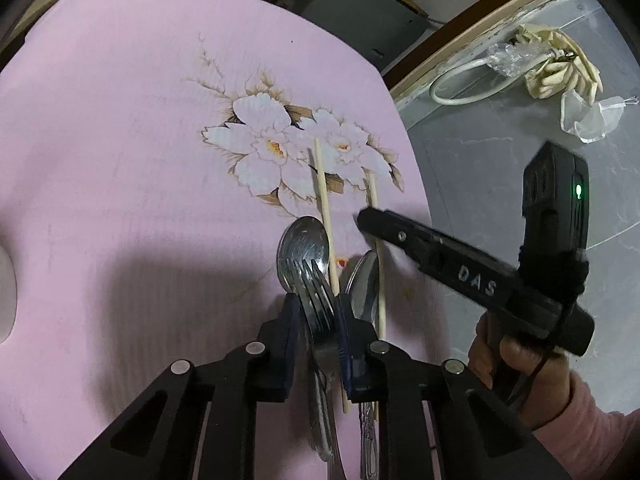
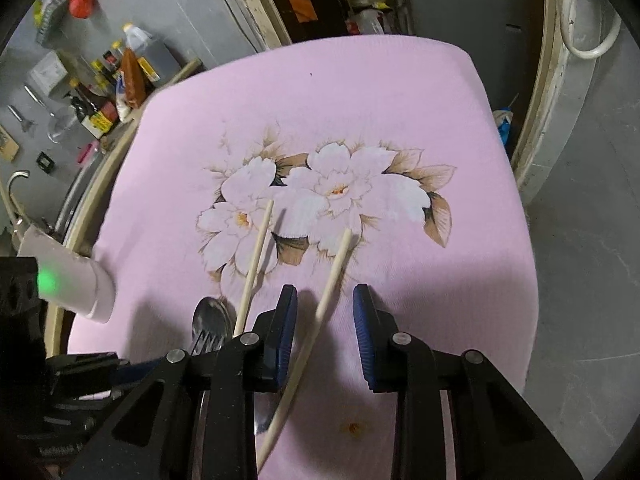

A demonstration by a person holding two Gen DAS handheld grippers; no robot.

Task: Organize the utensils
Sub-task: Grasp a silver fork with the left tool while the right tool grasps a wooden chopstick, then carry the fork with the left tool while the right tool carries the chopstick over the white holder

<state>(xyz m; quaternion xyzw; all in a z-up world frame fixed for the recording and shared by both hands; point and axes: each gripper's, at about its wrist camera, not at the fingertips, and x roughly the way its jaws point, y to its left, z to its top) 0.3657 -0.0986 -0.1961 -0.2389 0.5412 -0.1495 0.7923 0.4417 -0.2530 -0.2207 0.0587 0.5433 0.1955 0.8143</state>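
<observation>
On the pink flower-print tablecloth (image 1: 120,160) lie a fork (image 1: 316,284) on top of a spoon (image 1: 302,244), a second spoon (image 1: 366,280), and two wooden chopsticks (image 1: 323,196) (image 1: 375,236). My left gripper (image 1: 318,320) is shut on the fork's neck, blue pads against either side. My right gripper (image 2: 326,334) stands open astride the right chopstick (image 2: 334,276), which lies nearer its left pad; the pads are not pressing on it. The other chopstick (image 2: 256,256) lies to its left, beside the fork and spoon (image 2: 210,320). In the left wrist view the right gripper (image 1: 366,220) reaches in from the right, held by a hand (image 1: 516,364).
The table's edge curves close on the right, with grey floor (image 1: 500,160) beyond it. A white hose (image 1: 460,80) and a cream cloth bundle (image 1: 560,68) lie there. Bottles (image 2: 132,64) and small items crowd the floor past the table's left edge.
</observation>
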